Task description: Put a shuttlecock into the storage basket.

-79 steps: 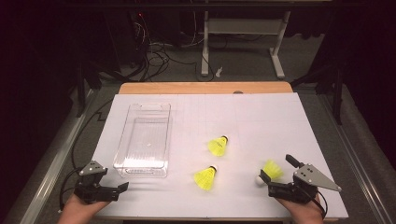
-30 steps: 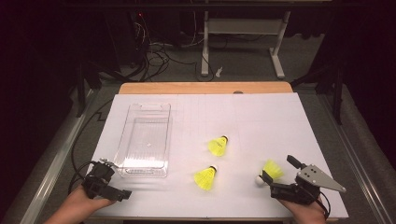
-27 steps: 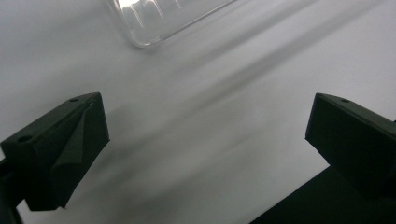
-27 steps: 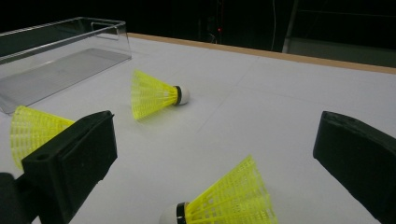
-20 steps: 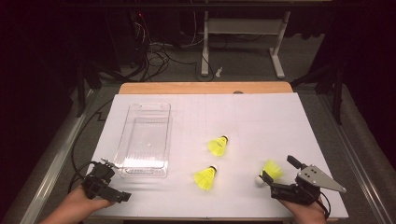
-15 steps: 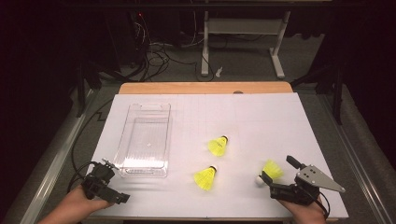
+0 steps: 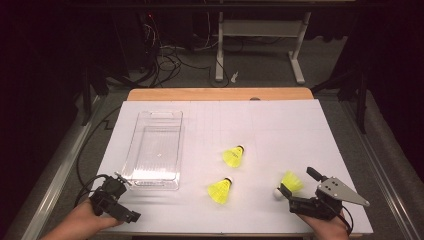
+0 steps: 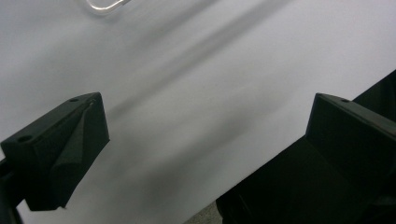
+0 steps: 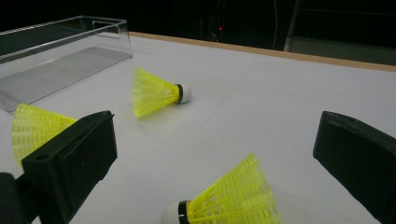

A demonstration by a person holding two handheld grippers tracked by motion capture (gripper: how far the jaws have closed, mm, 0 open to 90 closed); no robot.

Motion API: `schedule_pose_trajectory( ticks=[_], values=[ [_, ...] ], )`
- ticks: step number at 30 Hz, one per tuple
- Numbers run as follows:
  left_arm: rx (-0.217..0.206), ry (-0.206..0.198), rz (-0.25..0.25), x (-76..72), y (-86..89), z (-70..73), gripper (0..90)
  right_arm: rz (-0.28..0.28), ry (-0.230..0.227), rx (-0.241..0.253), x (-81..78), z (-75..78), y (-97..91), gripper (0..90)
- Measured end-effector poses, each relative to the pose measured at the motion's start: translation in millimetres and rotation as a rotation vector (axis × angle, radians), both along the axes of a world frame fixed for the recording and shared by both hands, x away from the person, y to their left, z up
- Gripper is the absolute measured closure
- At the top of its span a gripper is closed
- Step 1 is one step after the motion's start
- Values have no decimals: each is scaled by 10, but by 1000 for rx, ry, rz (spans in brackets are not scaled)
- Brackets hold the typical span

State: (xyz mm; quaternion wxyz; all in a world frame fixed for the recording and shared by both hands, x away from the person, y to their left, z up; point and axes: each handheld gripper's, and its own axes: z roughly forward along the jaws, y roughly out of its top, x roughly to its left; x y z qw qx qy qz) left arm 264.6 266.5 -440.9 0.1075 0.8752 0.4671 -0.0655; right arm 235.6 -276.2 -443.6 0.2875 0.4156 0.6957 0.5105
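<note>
The right tool (image 7: 295, 187) was held with its jaws spread wide around the nearest shuttlecock (image 7: 289, 183), which lay between them untouched. The left tool (image 8: 201, 154) was likewise spread and empty, just beside the near corner of the clear plastic bin (image 7: 152, 150). Two more shuttlecocks (image 7: 233, 156) (image 7: 220, 191) of meshed yellow plastic, white-capped, were seen between bin and right tool. The desk (image 7: 280, 125) was covered in white; a dark room lay behind.
</note>
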Motion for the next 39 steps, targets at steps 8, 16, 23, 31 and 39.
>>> schedule_pose_trajectory(
  ticks=[8, 16, 23, 31, 39],
  values=[
    [-13, 13, -45, -21, -158, 43, 6, 9, 5, -4, 2, -6, 10, 2],
    [-28, 15, -66, -18, -296, 74, 6, 16, -1, -7, -3, -1, 21, 2],
    [-40, 25, -95, -14, -472, 84, 6, 14, 2, -5, 0, -1, 23, 2],
    [-31, 40, -151, -27, -686, 75, 6, 16, 3, -5, 2, -1, 27, 2],
    [-40, 42, -217, -46, -964, 129, 6, 18, 3, -4, 4, 0, 29, 2]
  ],
)
